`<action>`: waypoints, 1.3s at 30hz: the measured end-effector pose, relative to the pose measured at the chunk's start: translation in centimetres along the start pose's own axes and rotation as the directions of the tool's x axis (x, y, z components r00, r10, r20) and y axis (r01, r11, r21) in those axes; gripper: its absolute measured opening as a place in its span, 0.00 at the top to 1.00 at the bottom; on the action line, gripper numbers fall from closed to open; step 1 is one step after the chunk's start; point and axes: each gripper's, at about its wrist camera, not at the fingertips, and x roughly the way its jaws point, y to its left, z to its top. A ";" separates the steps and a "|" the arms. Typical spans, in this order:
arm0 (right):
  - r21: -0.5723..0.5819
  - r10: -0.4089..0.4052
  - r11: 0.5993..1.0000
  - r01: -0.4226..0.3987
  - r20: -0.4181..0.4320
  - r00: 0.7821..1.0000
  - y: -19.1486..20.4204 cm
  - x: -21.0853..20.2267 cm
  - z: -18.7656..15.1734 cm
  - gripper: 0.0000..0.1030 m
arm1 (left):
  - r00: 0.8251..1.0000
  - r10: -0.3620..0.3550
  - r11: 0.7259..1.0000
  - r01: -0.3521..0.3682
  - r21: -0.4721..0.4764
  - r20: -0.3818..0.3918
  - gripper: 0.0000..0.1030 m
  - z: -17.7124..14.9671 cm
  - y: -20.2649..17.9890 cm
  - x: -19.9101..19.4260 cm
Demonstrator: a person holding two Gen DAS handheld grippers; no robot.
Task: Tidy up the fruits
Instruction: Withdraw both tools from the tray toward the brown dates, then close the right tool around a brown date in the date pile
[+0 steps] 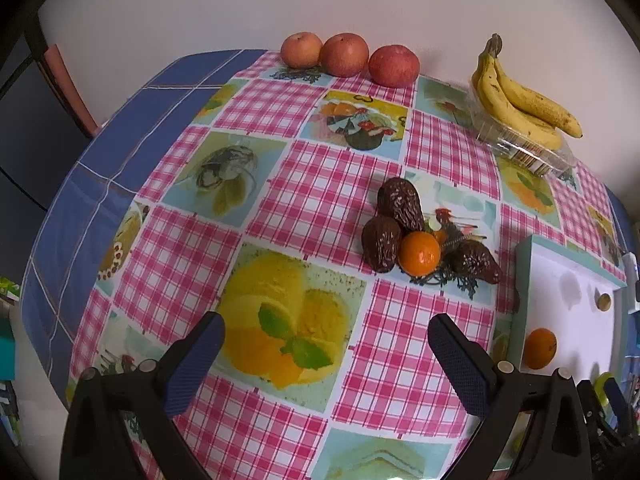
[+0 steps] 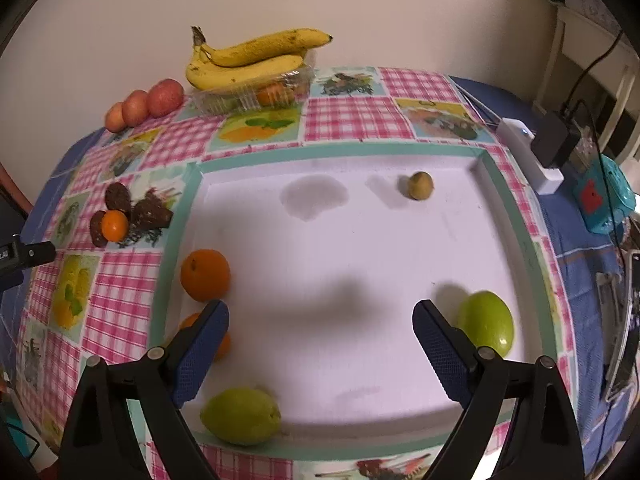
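Checkered bench (image 1: 320,184): both grippers (image 1: 326,354) (image 2: 320,336) hover empty, fingers apart, fruit awaiting sorting into tray (image 2: 400,152).

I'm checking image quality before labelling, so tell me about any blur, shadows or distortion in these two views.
Left wrist view: sharp, with heavy fisheye bending of the tablecloth grid and dark vignette corners. Right wrist view: softer, with the near green fruit blurred, broad soft shadows across the white tray, and the same barrel distortion.

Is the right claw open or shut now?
Open. The right claw has both blue fingers spread wide above the white tray, holding nothing.
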 end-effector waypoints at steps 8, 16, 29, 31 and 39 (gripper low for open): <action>-0.052 -0.014 0.999 0.017 0.048 0.999 1.1 0.1 0.3 0.09 | 1.000 -0.021 1.000 0.021 -0.004 0.020 0.00 1.4 0.5 0.1; -0.017 0.018 1.000 -0.017 0.081 0.997 2.5 0.0 2.3 0.09 | 0.999 -0.018 0.999 0.020 -0.039 0.048 0.00 3.2 1.8 0.4; -0.081 0.142 0.988 -0.135 0.101 0.985 7.8 0.8 7.1 0.09 | 0.987 -0.013 0.995 0.028 -0.091 0.160 0.00 7.2 3.4 0.6; -0.096 0.153 0.985 -0.143 0.105 0.983 8.5 0.9 7.6 0.09 | 0.982 -0.016 0.995 0.034 -0.096 0.189 0.00 7.5 3.4 0.6; -0.110 0.159 0.983 -0.149 0.088 0.983 10.1 2.7 9.0 0.09 | 0.969 -0.027 0.992 0.057 -0.117 0.247 0.00 9.3 3.8 1.3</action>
